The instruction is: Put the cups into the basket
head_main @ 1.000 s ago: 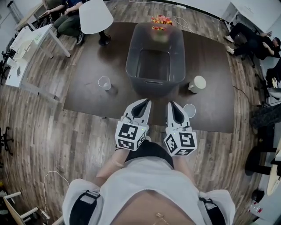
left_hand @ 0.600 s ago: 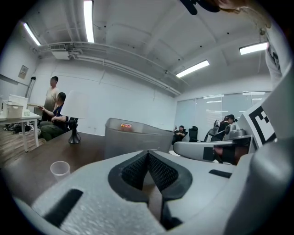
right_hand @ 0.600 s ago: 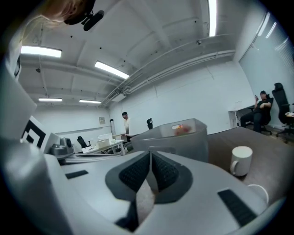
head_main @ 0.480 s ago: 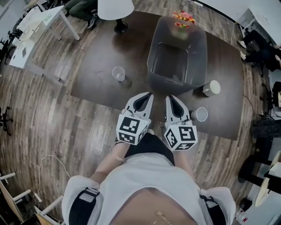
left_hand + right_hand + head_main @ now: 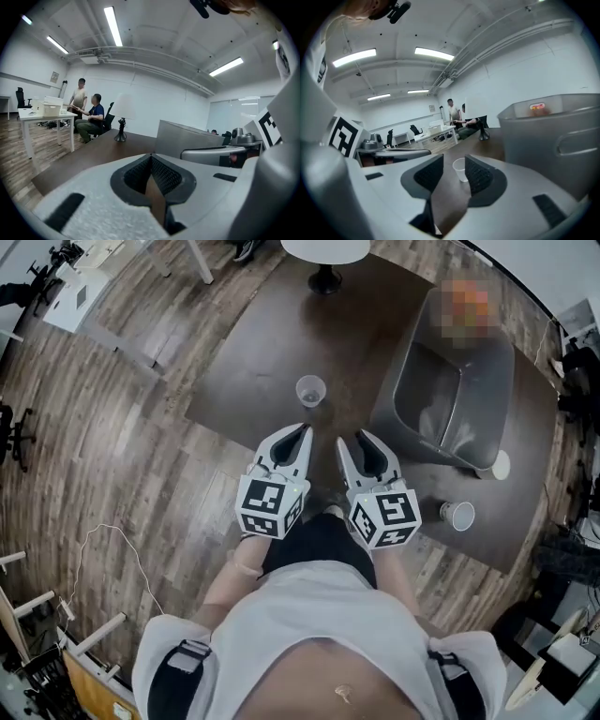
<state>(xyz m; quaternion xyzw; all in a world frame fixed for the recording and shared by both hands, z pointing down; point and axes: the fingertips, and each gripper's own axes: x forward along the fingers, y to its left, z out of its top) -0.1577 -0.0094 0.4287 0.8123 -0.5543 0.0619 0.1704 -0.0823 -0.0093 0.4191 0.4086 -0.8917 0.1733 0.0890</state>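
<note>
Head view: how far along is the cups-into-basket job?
Done: nothing; no cup shows inside the grey basket. In hand: nothing; the left gripper is shut, the right gripper has just been opening, empty, aimed at the clear cup. Left: that cup, the white cup and a third cup.

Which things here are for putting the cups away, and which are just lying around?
For the job:
basket
middle cup
white cup, by the basket
right-hand cup

Just lying about:
round table
desk
</note>
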